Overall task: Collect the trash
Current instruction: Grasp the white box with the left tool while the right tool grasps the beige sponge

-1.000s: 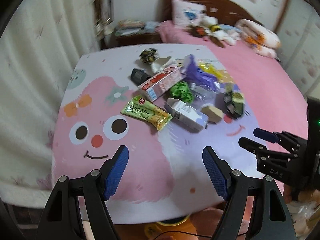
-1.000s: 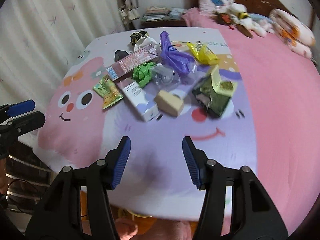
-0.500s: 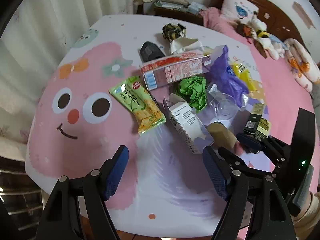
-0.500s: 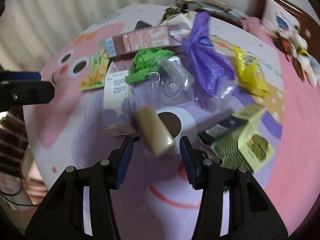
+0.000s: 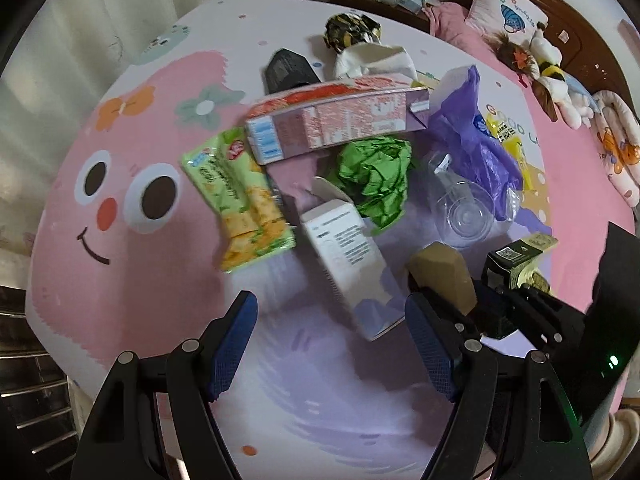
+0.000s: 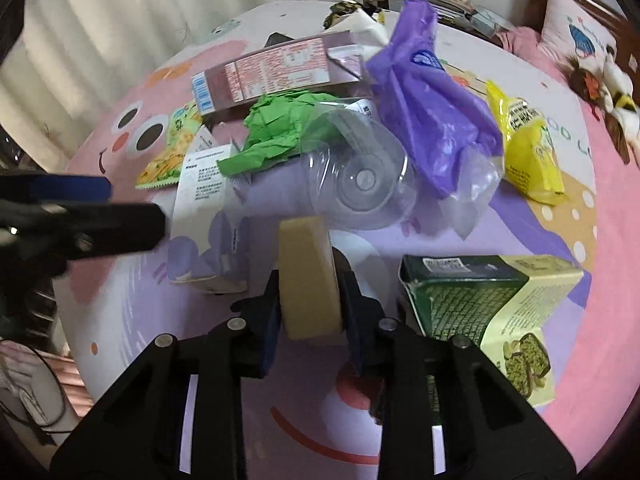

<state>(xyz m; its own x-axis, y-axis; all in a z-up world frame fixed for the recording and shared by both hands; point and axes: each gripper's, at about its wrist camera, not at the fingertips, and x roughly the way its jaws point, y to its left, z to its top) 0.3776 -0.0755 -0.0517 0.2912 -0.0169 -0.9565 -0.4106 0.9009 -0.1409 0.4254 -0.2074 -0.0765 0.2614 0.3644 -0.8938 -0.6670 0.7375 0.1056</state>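
Trash lies heaped on the cartoon-print table point(image 5: 132, 304), ahead of both grippers. Right gripper point(image 6: 308, 312): jaws closed on the near end of a tan block point(image 6: 306, 276), which looks soft and foam-like; whether it is off the table yet cannot be told. Left gripper point(image 5: 332, 344): jaws wide apart, nothing between them, hovering just short of a white carton point(image 5: 348, 264).

Risk 1: the grip takes only the near end of the block, so its far end may sag or the block may twist out when lifted.

Risk 2: a green box point(image 6: 480, 304) sits just right of the right jaws and the white carton just left; any sideways swing could knock either one.

Risk 3: beyond the block's far end a clear plastic cup point(image 6: 360, 184) lies on its side, touching or nearly touching it; a forward nudge would likely roll it.

Further ahead lie crumpled green paper point(image 6: 280, 128), a purple bag point(image 6: 424, 108), a yellow packet point(image 6: 524, 152) and a long pink carton point(image 6: 272, 72). These overlap loosely, so dragging one may shift the rest toward the table edge.
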